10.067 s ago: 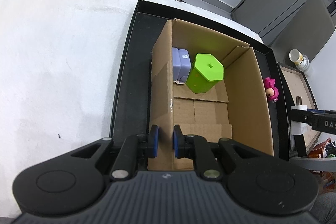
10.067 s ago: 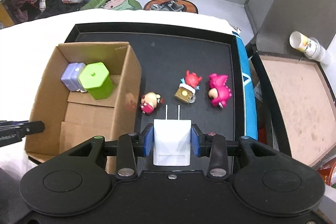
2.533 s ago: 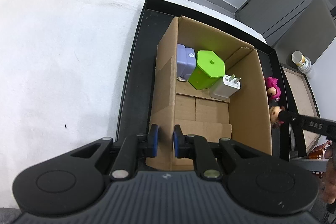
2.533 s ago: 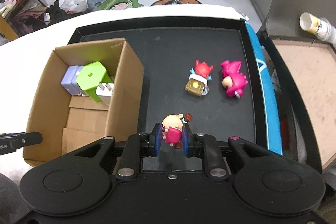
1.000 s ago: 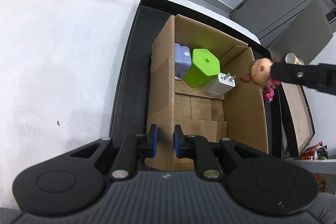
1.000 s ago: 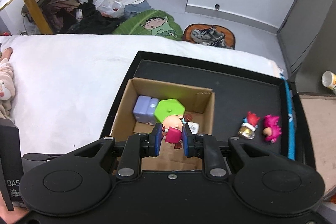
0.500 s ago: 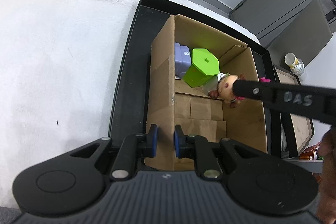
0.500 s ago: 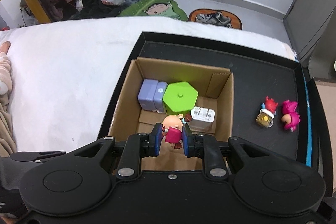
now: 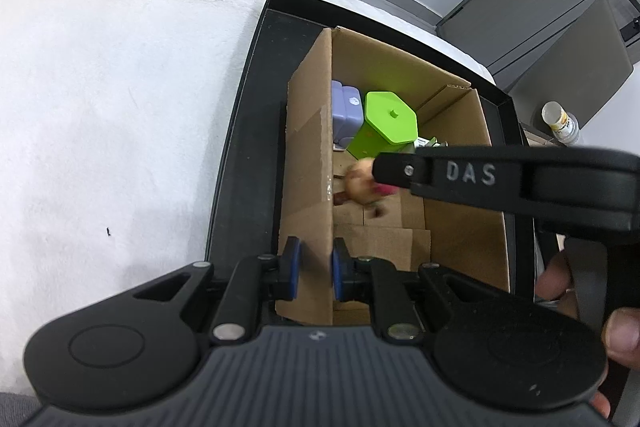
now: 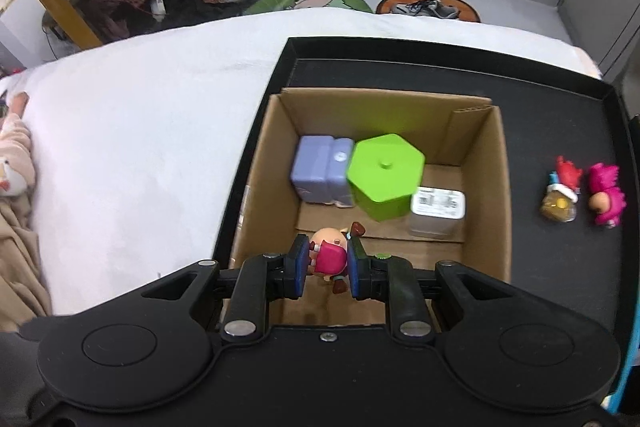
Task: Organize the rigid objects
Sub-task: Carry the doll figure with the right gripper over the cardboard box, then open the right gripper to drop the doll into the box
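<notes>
**Operator A:** What has changed, and what does it mean for the task?

**Operator B:** A second ago the right gripper (image 10: 328, 263) held the pink-dressed figurine (image 10: 330, 254) high above the cardboard box (image 10: 486, 211). It has since descended, and the figurine now hangs inside the box opening, toward the 6 o'clock wall in the right wrist view. The white plug adapter (image 10: 438, 207), in the gripper ten seconds ago, now lies in the box beside the green hexagonal container (image 10: 383, 175). Judgement: the third item is close to release.

**Operator A:** State of each gripper?

**Operator B:** Right gripper: jaws narrow, both blue pads pressing on the figurine's body. Left gripper (image 9: 313, 269): jaws nearly closed, clamped across the box's side wall, steadying it; unchanged.

**Operator A:** What remains outside?

**Operator B:** Two items on the black tray (image 10: 576, 115), at 3 o'clock of the box: the red-and-gold figurine (image 10: 560, 193) and the magenta figurine (image 10: 606, 195). The lilac block (image 10: 322, 174) is already stowed, at 9 o'clock of the green container.
</notes>
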